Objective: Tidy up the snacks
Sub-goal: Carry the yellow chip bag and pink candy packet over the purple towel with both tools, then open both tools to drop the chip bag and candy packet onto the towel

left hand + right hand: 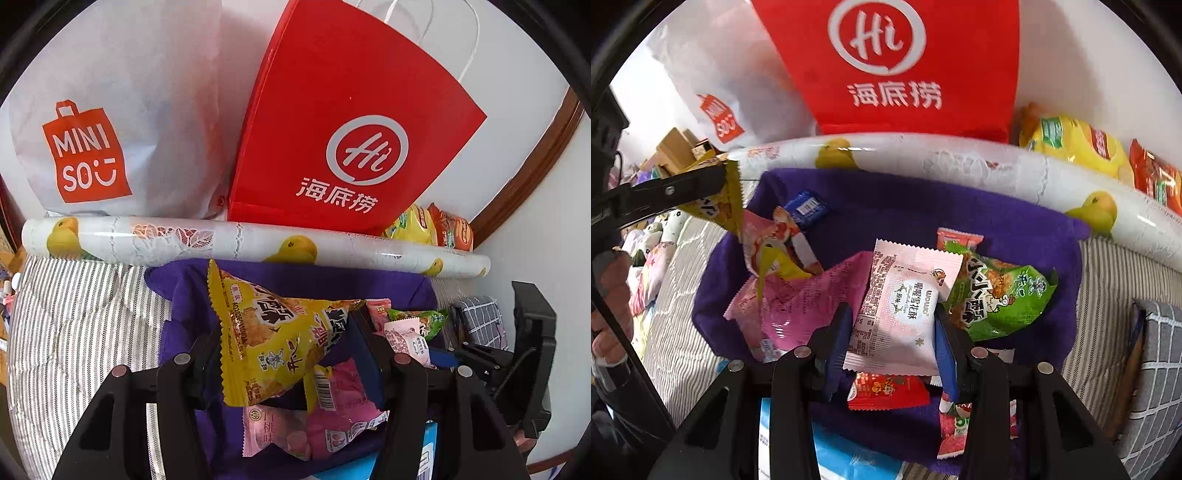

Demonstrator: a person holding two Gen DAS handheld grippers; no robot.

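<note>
My left gripper (286,354) is shut on a yellow snack packet (273,332), which hangs tilted between its pads above a purple cloth (184,295). My right gripper (892,336) is shut on a pale pink packet (901,310) with dark print, just over the same cloth (886,206). Loose snacks lie on the cloth: a green packet (1001,295), pink packets (801,306), a red packet (886,391) and a small blue one (807,206). In the right wrist view the left gripper (718,181) shows at the upper left with the yellow packet (726,206).
A red paper bag (332,122) and a white shopping bag (110,110) stand behind a patterned roll (240,240) against the wall. Yellow and orange chip bags (1078,147) lie at the right. Striped bedding (74,332) surrounds the cloth, with a grey checked cushion (1160,350) to the right.
</note>
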